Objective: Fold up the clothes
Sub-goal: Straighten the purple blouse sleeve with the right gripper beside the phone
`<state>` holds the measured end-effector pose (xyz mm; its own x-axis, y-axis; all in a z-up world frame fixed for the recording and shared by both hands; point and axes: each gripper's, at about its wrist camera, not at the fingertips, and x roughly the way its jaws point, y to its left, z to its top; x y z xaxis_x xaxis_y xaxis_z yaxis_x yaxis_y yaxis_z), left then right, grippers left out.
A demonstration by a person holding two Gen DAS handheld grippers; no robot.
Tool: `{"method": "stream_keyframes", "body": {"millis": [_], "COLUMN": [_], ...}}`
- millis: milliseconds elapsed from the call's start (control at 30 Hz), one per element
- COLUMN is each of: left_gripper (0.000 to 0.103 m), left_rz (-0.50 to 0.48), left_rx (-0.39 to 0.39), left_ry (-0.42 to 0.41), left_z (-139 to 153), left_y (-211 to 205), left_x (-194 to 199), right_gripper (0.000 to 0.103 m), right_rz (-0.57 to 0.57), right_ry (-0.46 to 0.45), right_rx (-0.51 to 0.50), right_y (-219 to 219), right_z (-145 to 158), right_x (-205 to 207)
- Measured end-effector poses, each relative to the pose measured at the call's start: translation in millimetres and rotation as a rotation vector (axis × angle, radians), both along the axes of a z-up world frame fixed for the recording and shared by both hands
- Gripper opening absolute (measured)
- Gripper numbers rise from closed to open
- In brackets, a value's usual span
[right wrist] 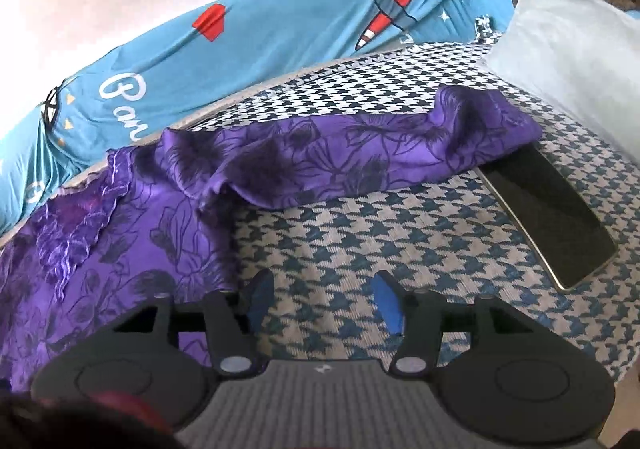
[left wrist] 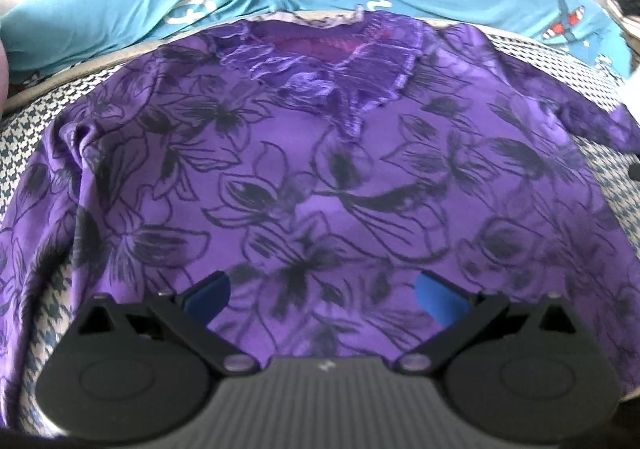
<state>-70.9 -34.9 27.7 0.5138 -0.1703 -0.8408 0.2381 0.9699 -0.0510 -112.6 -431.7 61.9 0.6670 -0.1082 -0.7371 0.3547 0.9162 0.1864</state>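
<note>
Left gripper (left wrist: pixel 322 295) jaws spread, level over purple top (left wrist: pixel 320 169).

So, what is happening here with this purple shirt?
A person holding two grippers is about to fold a purple floral top, spread flat on a houndstooth cover. The left gripper hovers over its middle with jaws open. The right gripper, also open, hangs beside the outstretched sleeve, whose end lies over a phone. Nothing is gripped.
</note>
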Motion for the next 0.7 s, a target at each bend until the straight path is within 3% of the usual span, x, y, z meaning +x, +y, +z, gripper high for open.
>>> {"method": "stream_keyframes", "body": {"millis": [433, 700], "left_gripper": [0.103, 0.103], "left_rz": [0.055, 0.094], "left_rx": [-0.01, -0.069], "left_ry": [0.001, 0.038], "left_z": [-3.7, -2.2], "left_y": [7.3, 11.3], "left_x": [40.1, 54.8], "right_gripper": [0.055, 0.055], "right_rz": [-0.025, -0.133], "right_ry": [-0.017, -0.114], "right_rx": [0.013, -0.027], "right_y": [-10.1, -50.1], "right_z": [-10.2, -10.4], "right_x": [34.8, 34.7]}}
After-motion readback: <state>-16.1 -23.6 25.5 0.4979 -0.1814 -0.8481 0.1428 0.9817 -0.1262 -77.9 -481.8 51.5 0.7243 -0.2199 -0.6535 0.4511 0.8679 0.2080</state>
